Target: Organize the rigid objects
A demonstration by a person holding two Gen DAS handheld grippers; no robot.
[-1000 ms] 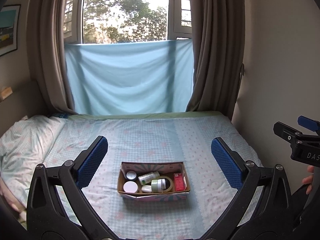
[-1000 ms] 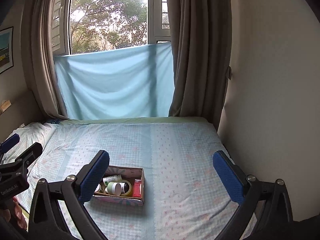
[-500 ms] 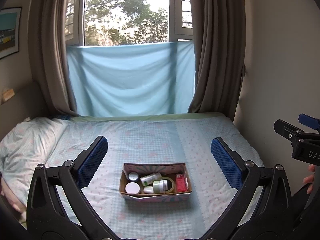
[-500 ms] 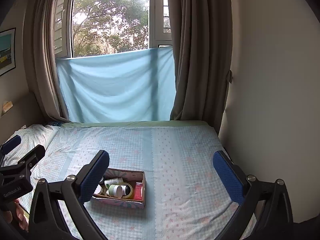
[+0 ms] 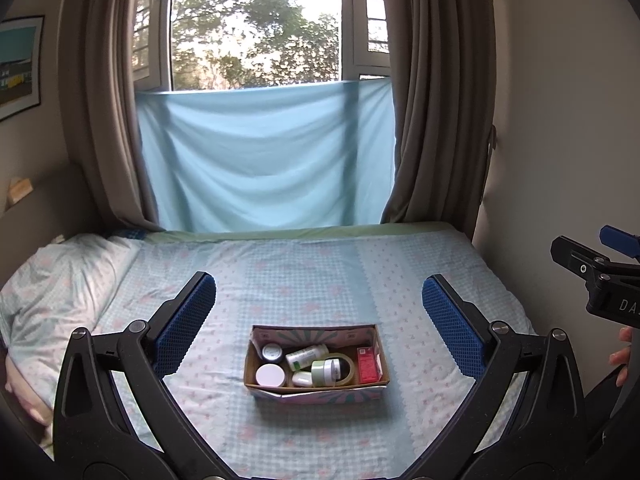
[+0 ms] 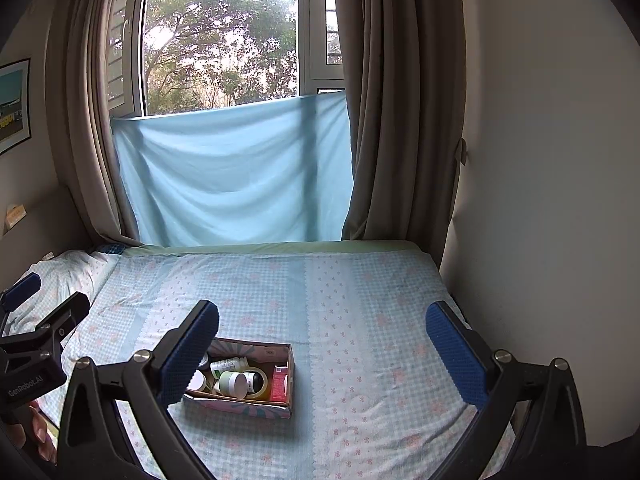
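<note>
A small cardboard box [image 5: 316, 395] sits on the bed [image 5: 320, 272], holding white-lidded jars [image 5: 269, 375], a white bottle [image 5: 306, 355], a green jar [image 5: 325, 372], a tape roll [image 5: 347, 364] and a red packet [image 5: 367, 365]. My left gripper [image 5: 319, 312] hangs open above and short of the box, nothing between its fingers. In the right wrist view the same box [image 6: 256, 402] lies low and left, partly behind the left finger. My right gripper [image 6: 322, 344] is open and empty, to the right of the box. The right gripper's body [image 5: 600, 276] shows at the left wrist view's edge.
A pillow [image 5: 52, 280] lies at the bed's left end. Brown curtains [image 5: 436, 100] and a hung blue sheet [image 5: 268, 156] cover the window behind the bed. A wall [image 6: 552, 160] borders the bed on the right. A person's fingers [image 5: 622, 356] hold the right gripper.
Both grippers have drawn back and risen slightly, so the box looks a little smaller and lower in each view. Both stay open; the box's contents have not moved.
</note>
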